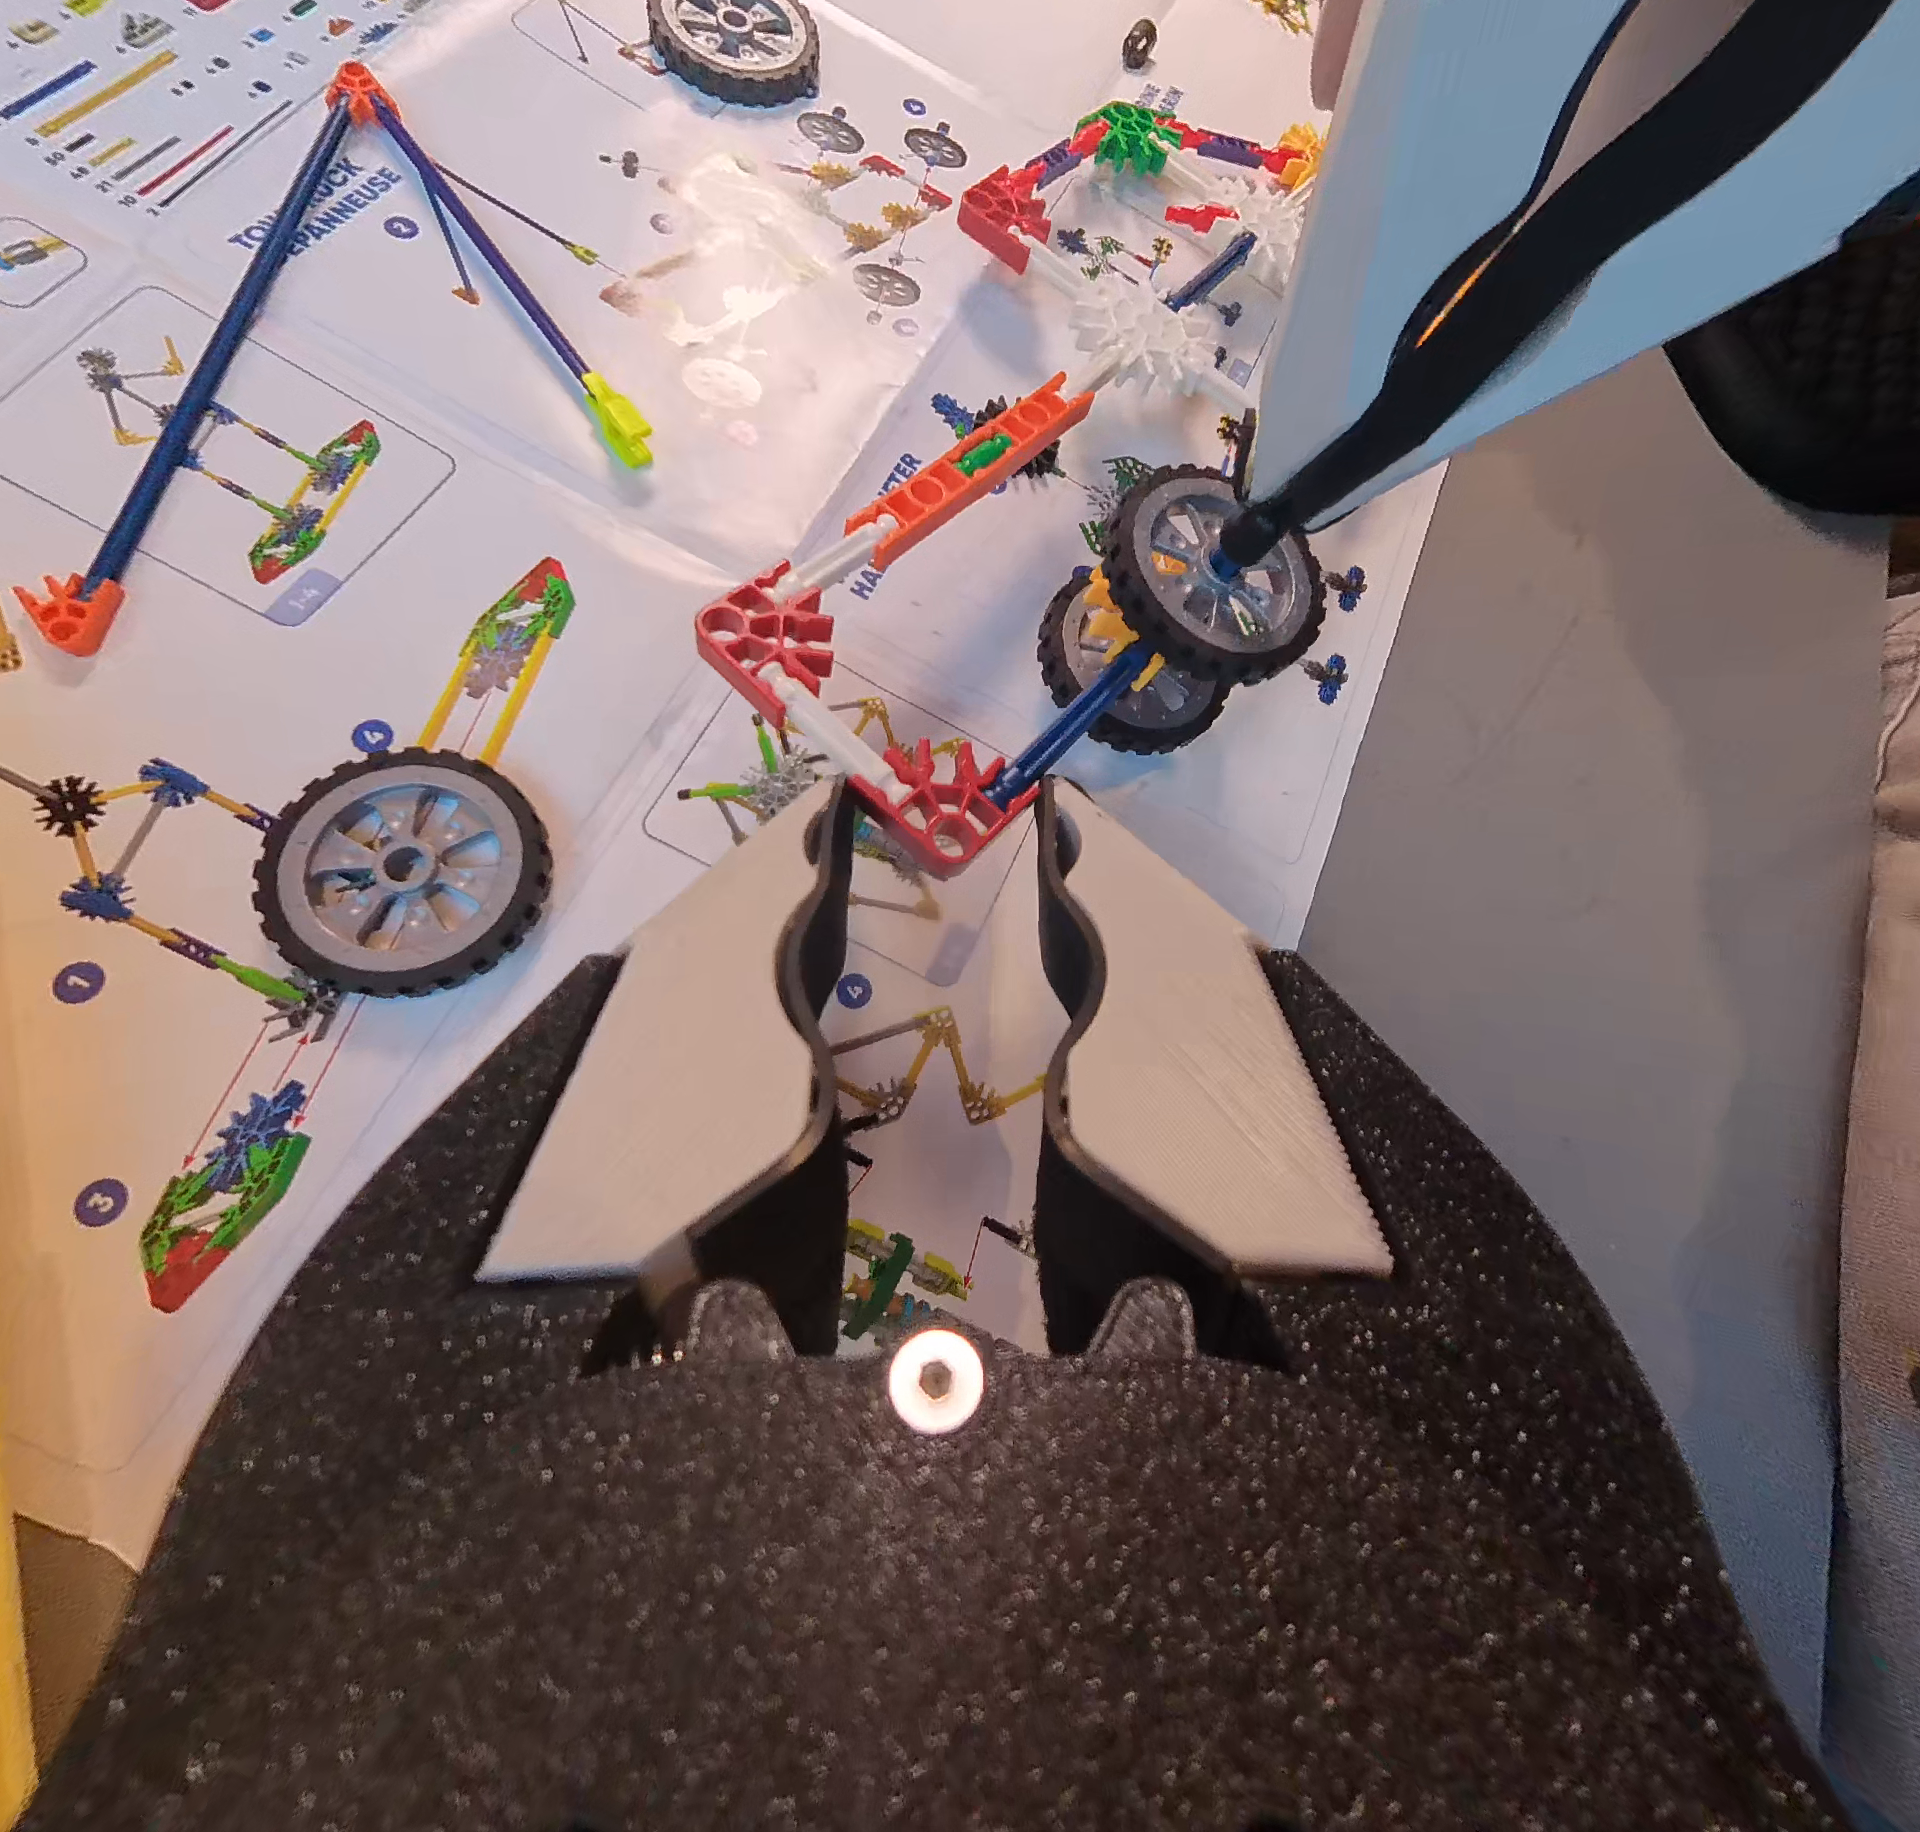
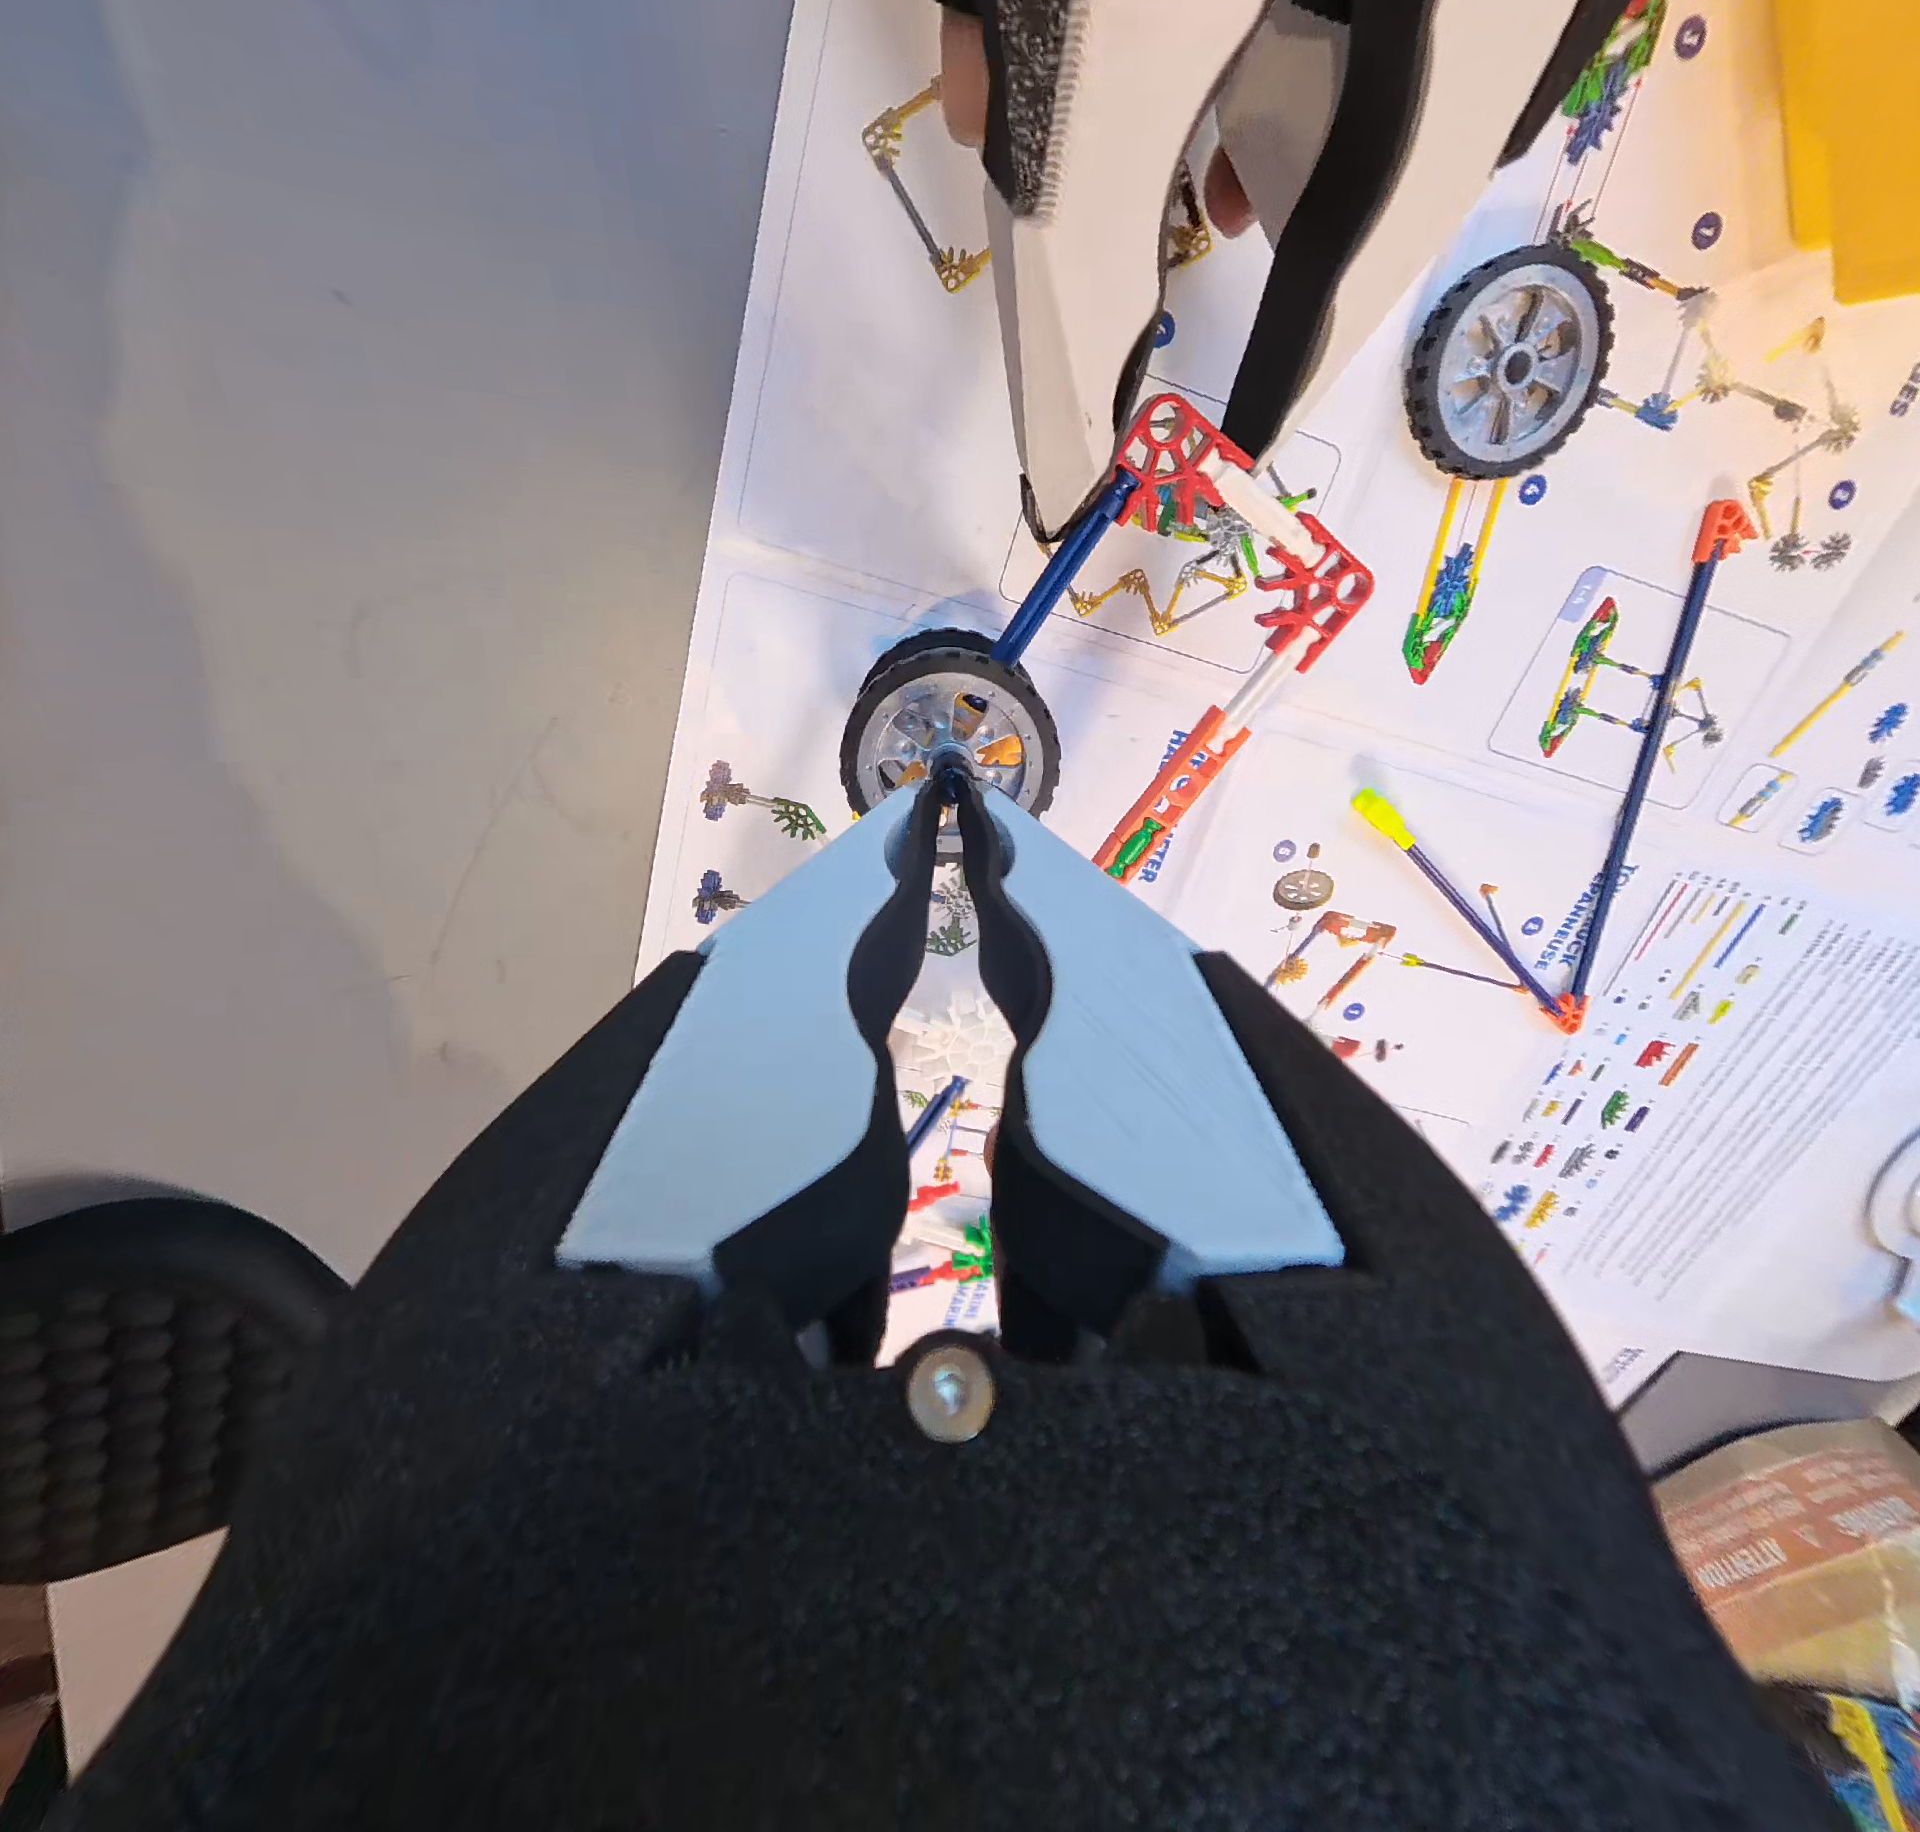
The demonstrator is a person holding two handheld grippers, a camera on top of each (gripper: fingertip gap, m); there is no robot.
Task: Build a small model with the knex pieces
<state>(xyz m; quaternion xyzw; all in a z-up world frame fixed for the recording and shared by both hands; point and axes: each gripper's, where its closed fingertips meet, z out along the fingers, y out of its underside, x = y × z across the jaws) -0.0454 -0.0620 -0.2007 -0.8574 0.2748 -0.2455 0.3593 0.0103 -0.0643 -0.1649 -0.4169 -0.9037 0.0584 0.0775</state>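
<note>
A toy frame of red connectors, white rods and an orange beam (image 1: 956, 478) lies on a printed instruction sheet (image 1: 582, 639). My left gripper (image 1: 940, 795) is shut on the frame's near red corner connector (image 1: 935, 811), one finger on each side. A blue rod (image 1: 1070, 733) runs from that connector to two black-tyred wheels (image 1: 1210, 577) stacked on one axle. My right gripper (image 2: 945, 795) is shut on a small dark piece at the hub of the upper wheel (image 2: 904, 733). It also shows in the left wrist view (image 1: 1252, 530). The left gripper (image 2: 1153, 483) shows on the red connector (image 2: 1174, 452).
A loose wheel (image 1: 400, 868) lies left of my left gripper, another wheel (image 1: 732, 21) at the far side. Long blue rods with orange connectors (image 1: 208, 348) lie at the left. A yellow box (image 2: 1849, 99) stands beyond. The sheet's edge and bare table (image 1: 1558, 847) are on the right. My hands' fingertips stand some 7 cm from each other.
</note>
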